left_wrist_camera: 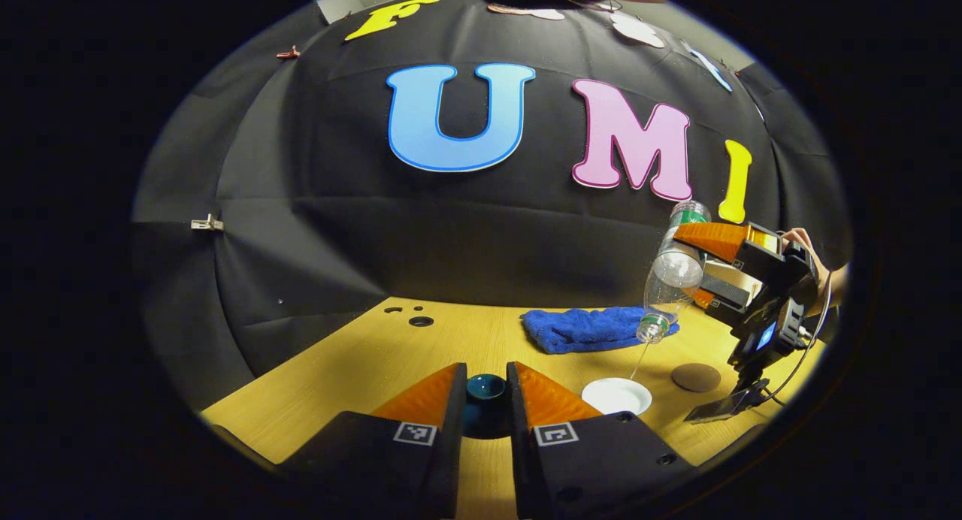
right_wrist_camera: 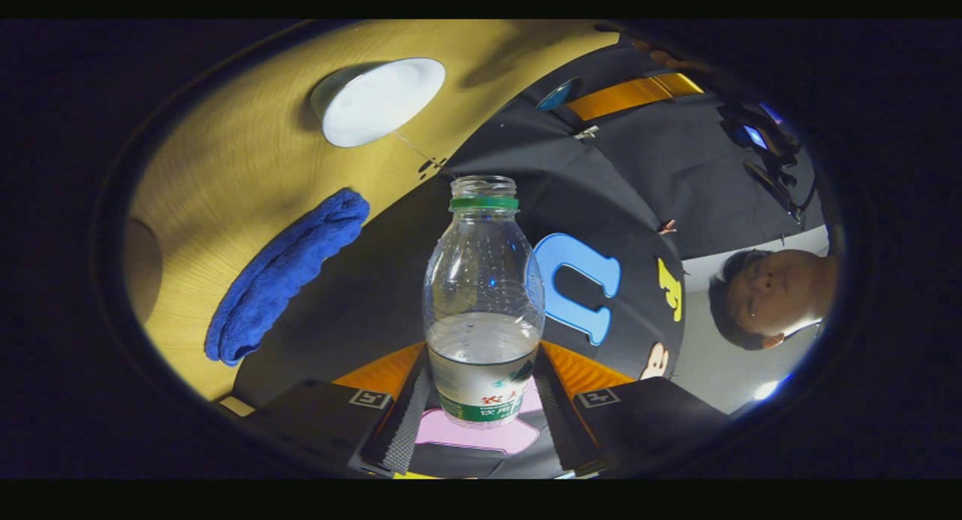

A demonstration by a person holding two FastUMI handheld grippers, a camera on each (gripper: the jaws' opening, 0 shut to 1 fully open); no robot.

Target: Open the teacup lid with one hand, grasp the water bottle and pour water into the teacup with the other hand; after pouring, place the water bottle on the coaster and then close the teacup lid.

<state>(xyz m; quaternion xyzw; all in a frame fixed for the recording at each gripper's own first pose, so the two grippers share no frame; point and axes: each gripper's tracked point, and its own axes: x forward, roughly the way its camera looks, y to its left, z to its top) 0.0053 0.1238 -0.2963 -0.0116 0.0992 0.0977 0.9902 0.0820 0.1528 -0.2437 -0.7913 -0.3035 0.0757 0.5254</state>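
Observation:
The clear water bottle, uncapped with a green neck ring, is partly full and my right gripper is shut on its labelled lower half. In the left gripper view the bottle is tipped mouth down, and a thin stream of water falls into the white teacup. The teacup stands uncovered on the wooden table. My left gripper is shut on the dark teal teacup lid and holds it left of the cup. The round brown coaster lies bare to the right of the cup.
A folded blue cloth lies behind the cup near the back wall. The wooden table has small dark holes at its far left. In the right gripper view a person's head is at the right edge.

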